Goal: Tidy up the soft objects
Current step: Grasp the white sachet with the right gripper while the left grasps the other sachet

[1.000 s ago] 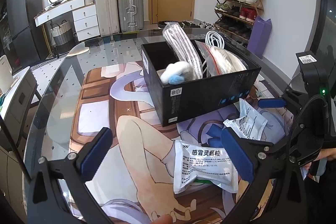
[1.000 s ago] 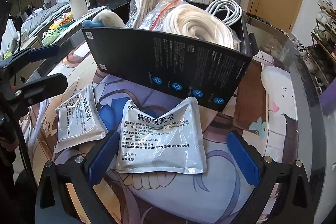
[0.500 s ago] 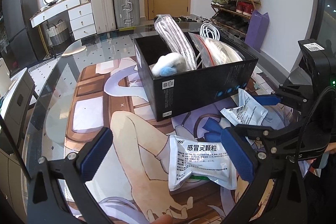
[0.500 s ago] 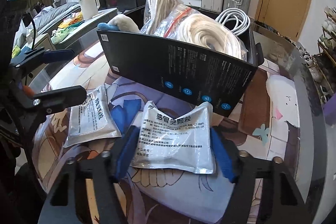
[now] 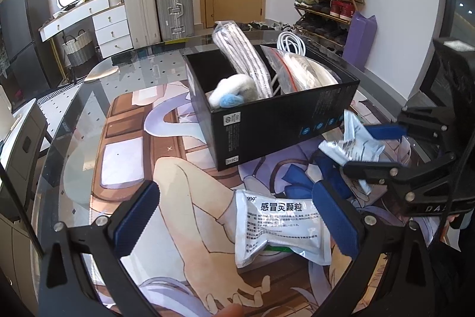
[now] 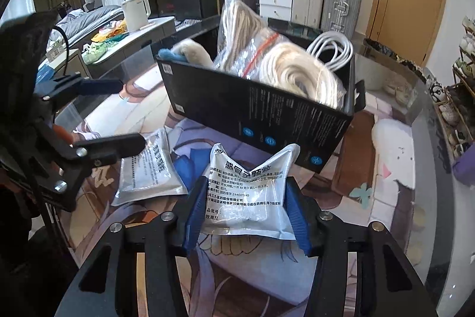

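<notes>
— Two packets (image 6: 248, 192) out; where's the nearer one?
— Squeezed between the right gripper (image 6: 246, 216), whose jaws have just been closing, before the black box (image 6: 267, 115).
— Left gripper (image 5: 234, 216)?
— Spread wide, empty.

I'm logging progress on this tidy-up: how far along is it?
Done: rope bags, a cable and a plush sit in the black box. In hand: the right gripper, jaws just closing, squeezes one pouch. Left: the second pouch between the left gripper's open jaws.
</notes>
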### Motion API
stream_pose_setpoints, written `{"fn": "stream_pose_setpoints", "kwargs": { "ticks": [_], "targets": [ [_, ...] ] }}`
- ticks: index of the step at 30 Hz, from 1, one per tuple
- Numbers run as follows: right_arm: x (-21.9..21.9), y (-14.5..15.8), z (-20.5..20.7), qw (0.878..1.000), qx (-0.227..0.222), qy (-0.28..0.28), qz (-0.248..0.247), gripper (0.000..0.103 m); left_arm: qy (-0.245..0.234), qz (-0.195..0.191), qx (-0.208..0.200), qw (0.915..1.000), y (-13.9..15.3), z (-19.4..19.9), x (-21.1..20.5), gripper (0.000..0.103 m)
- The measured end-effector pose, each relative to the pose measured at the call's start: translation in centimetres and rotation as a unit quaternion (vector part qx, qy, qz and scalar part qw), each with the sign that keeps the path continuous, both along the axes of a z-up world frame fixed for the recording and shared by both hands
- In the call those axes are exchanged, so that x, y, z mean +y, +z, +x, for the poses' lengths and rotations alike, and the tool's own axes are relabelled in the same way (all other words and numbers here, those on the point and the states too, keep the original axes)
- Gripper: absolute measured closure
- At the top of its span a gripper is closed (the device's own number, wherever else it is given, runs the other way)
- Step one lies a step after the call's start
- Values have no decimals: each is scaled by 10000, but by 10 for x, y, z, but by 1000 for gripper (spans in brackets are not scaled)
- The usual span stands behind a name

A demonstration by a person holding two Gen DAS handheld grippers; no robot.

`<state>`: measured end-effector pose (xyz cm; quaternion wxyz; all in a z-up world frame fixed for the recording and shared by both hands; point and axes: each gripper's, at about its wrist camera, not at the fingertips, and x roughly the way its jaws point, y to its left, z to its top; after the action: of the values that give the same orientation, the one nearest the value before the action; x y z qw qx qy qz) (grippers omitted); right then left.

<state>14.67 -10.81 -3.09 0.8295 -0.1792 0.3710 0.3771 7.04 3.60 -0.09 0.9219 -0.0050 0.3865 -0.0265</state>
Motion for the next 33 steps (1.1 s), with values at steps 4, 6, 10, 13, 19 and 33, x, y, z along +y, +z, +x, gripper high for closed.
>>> {"fn": "stream_pose_setpoints", "kwargs": {
  "ticks": [4, 6, 10, 13, 19, 33],
  "targets": [
    [-2, 11, -7, 9999, -119, 48, 67, 52, -160, 30, 18, 9999, 0, -1, -7, 0],
    [-2, 15, -9, 9998, -151, 52, 84, 52, -253, 70, 59, 9996, -1, -2, -10, 0],
    [-2, 17, -9, 9998, -148, 55, 90, 52, -376, 128, 182, 9990, -5, -1, -17, 0],
    [-2, 16, -7, 9999, -134, 57, 88, 52, -480, 128, 286, 9984, -8, -1, -21, 0],
    [-1, 14, -7, 9999, -124, 64, 75, 51, -580, 135, 514, 9969, -16, 1, -27, 0],
    [-2, 14, -8, 9999, -131, 72, 86, 51, -456, -129, 876, 9950, -27, 7, -22, 8]
  ]
}}
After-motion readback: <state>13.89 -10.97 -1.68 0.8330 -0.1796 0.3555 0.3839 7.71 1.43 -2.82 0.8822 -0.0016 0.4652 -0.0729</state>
